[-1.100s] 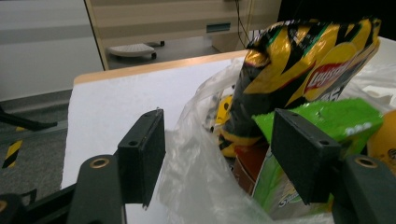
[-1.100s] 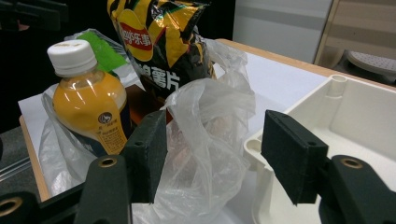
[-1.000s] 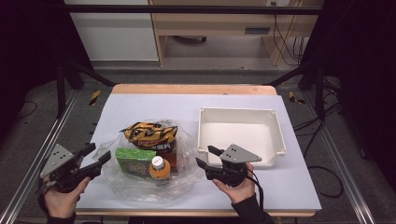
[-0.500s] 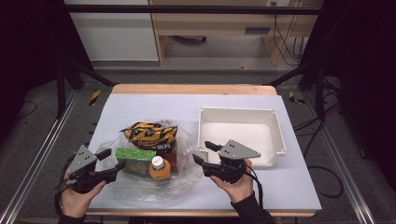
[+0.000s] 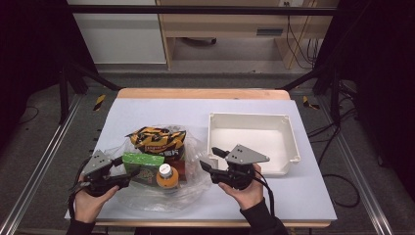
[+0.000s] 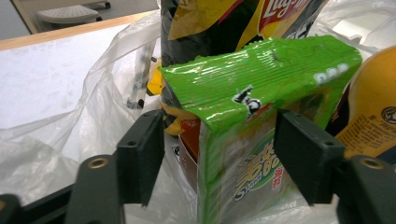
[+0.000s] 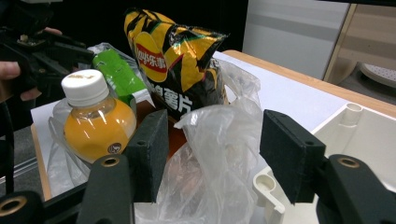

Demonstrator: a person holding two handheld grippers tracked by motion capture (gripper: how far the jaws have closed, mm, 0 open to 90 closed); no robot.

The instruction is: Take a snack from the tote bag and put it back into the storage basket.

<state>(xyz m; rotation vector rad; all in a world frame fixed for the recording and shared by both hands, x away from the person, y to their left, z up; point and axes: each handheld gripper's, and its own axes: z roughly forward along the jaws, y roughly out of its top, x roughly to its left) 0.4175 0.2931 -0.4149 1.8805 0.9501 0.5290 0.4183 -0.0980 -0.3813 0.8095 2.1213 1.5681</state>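
one chip bag (image 5: 157, 140), one green snack packet (image 5: 142, 163), one orange drink bottle (image 5: 168, 176), one clear plastic bag (image 5: 193, 171), one white tray (image 5: 292, 142), two grippers.

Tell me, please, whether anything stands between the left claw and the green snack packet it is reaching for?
Nothing visible does. The left claw is open with the green snack packet already between its jaws. The clear plastic bag lies beside and beneath the packet, not across its near end.

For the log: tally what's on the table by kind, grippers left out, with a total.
Clear plastic bag: 1
Snack packets: 2, a black-and-yellow chip bag and a green packet
Orange drink bottle, white cap: 1
White tray: 1
A red item partly hidden under the chip bag is left uncounted.
Total: 5
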